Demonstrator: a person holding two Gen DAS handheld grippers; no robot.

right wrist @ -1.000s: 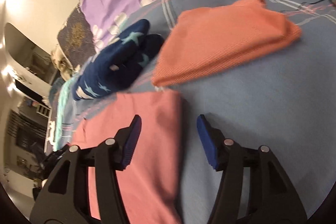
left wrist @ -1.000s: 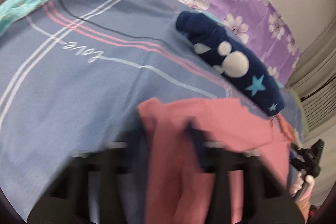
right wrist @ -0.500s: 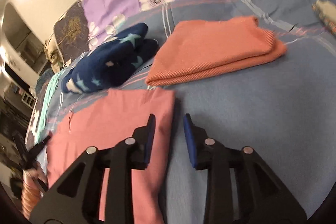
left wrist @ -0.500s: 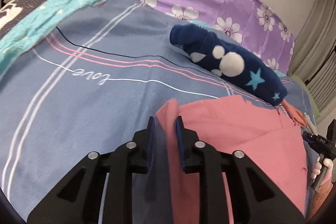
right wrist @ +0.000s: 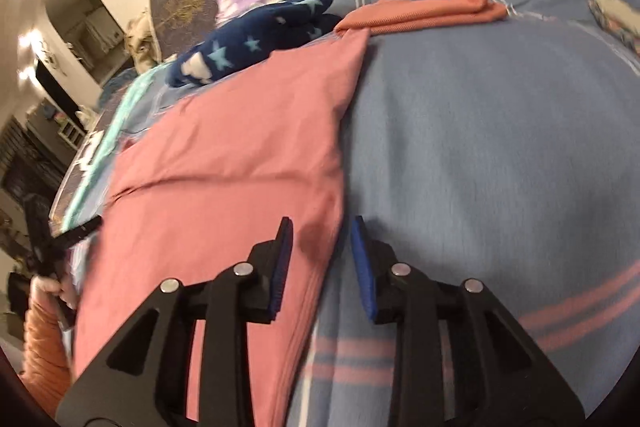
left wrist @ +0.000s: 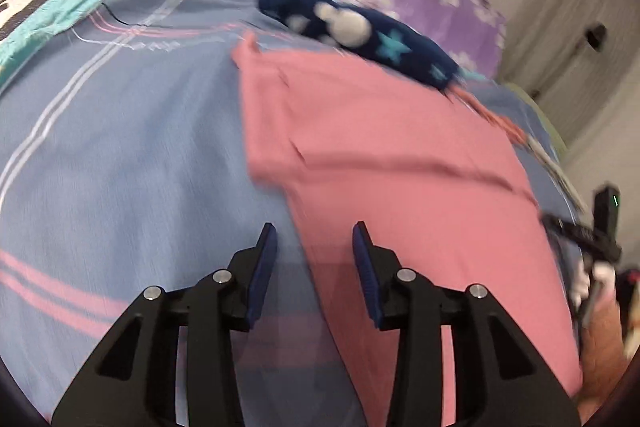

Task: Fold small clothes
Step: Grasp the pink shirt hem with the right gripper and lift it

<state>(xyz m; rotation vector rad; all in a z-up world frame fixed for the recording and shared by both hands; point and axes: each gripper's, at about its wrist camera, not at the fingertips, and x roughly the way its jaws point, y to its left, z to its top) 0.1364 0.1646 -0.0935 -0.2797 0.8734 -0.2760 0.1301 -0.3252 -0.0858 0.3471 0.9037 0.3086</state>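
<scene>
A pink garment point(left wrist: 400, 163) lies flat on the blue striped bed point(left wrist: 120, 155), both claws parted and gripping nothing: the left claw point(left wrist: 314, 259), jaws just opening, straddles its edge; the right claw point(right wrist: 322, 255) likewise. Beyond it lie a navy starred garment point(right wrist: 248, 39) and a folded orange garment point(right wrist: 424, 13).

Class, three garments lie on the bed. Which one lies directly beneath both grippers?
The pink garment, spread flat nearest the cameras. The navy star-patterned one and the folded orange one lie farther back.

Bare blue sheet point(right wrist: 500, 147) right of pink cloth point(right wrist: 240, 155) = free; navy bundle point(right wrist: 256, 35) + orange stack point(right wrist: 420, 13) block far side.
</scene>
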